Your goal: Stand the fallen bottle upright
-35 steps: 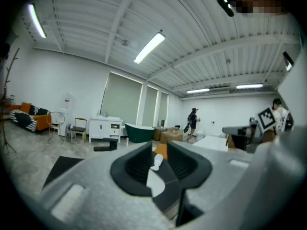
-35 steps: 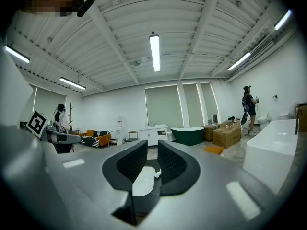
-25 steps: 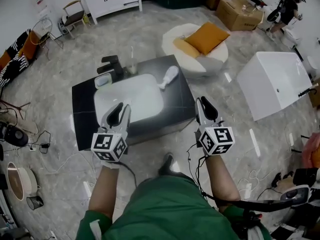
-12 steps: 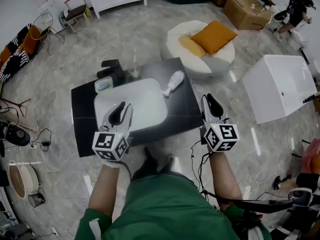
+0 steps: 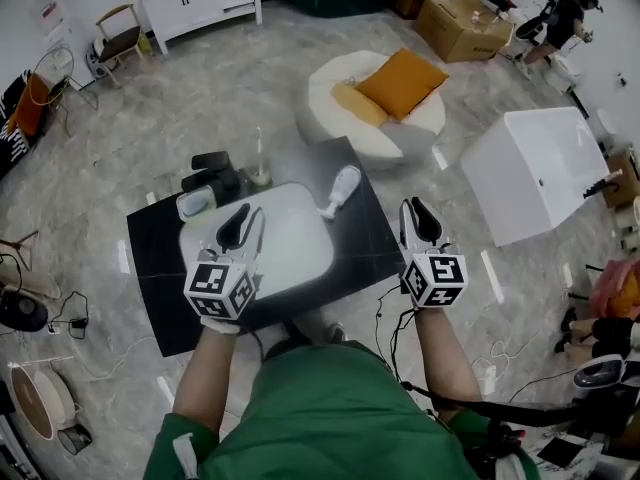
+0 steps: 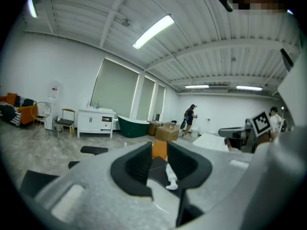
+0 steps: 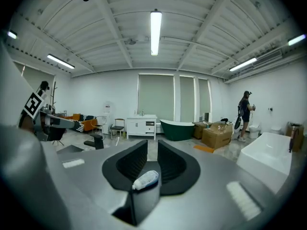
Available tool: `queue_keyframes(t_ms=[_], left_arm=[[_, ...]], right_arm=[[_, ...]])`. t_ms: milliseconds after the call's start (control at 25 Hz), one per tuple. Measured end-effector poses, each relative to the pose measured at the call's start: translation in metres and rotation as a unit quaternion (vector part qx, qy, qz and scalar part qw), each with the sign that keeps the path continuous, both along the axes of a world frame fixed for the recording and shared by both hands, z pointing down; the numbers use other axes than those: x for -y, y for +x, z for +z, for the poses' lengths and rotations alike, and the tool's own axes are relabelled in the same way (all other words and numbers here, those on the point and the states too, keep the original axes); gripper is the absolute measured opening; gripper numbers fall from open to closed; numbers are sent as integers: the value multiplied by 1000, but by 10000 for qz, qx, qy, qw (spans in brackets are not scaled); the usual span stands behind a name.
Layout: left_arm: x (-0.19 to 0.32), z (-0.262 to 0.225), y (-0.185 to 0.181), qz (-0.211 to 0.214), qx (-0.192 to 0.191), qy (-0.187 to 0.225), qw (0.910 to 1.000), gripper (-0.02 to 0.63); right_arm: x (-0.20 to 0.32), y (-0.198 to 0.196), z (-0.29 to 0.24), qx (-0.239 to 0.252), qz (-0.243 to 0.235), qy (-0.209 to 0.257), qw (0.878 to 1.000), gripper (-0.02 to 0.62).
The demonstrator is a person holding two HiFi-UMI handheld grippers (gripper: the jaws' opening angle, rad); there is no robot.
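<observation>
White bottle [image 5: 341, 189] lying flat, lettering illegible

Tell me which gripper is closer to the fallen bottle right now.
Right, it seems. The right gripper hangs off the counter's edge, right of the bottle; the left gripper is over the white basin, farther left.

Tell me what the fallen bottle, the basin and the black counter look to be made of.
Bottle: probably plastic, white with a soft, even sheen and a narrower cap end.
Basin: likely glazed ceramic, white and glossy, with smooth rounded edges; it could be cast resin.
Counter: black polished slab, stone or a stone look-alike, since pale reflections show on it.
</observation>
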State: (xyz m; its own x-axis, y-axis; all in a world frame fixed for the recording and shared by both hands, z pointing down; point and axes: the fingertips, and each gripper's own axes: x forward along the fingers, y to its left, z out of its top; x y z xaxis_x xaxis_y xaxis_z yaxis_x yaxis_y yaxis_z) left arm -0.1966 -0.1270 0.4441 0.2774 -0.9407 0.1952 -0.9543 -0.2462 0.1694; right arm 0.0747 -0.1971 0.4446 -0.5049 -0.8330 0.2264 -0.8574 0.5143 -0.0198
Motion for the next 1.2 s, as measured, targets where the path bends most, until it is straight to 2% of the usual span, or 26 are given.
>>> queue_keyframes(t_ms=[120, 280, 480, 600, 680, 800, 920, 1200], left_arm=[[10, 14, -11, 91, -70, -83, 9999, 94], [14, 31, -15, 173, -85, -267, 9995, 94], [23, 45, -22, -6, -34, -461, 9989, 94], [29, 55, -22, -194, -66, -575, 9981, 94], [32, 63, -20, -272, -53, -658, 9974, 94], [37, 76, -17, -362, -39, -770, 9964, 94], [37, 85, -17, -462, -35, -876, 9951, 94], [31, 106, -24, -701, -62, -1082, 9916, 94]], right_arm=[[11, -12, 3, -255, -19, 70, 9996, 52], [21, -28, 17, -809, -296, 90, 9962, 52], [45, -46, 35, -1290, -632, 252, 9893, 52], [55, -59, 57, -1643, -1047, 199, 9806, 54], [61, -69, 77, -1983, -1442, 162, 9693, 81], [65, -83, 108, -2553, -2049, 205, 9447, 92], [63, -97, 139, -3105, -2659, 247, 9123, 94], [56, -114, 214, -4440, -3719, 581, 8132, 98]])
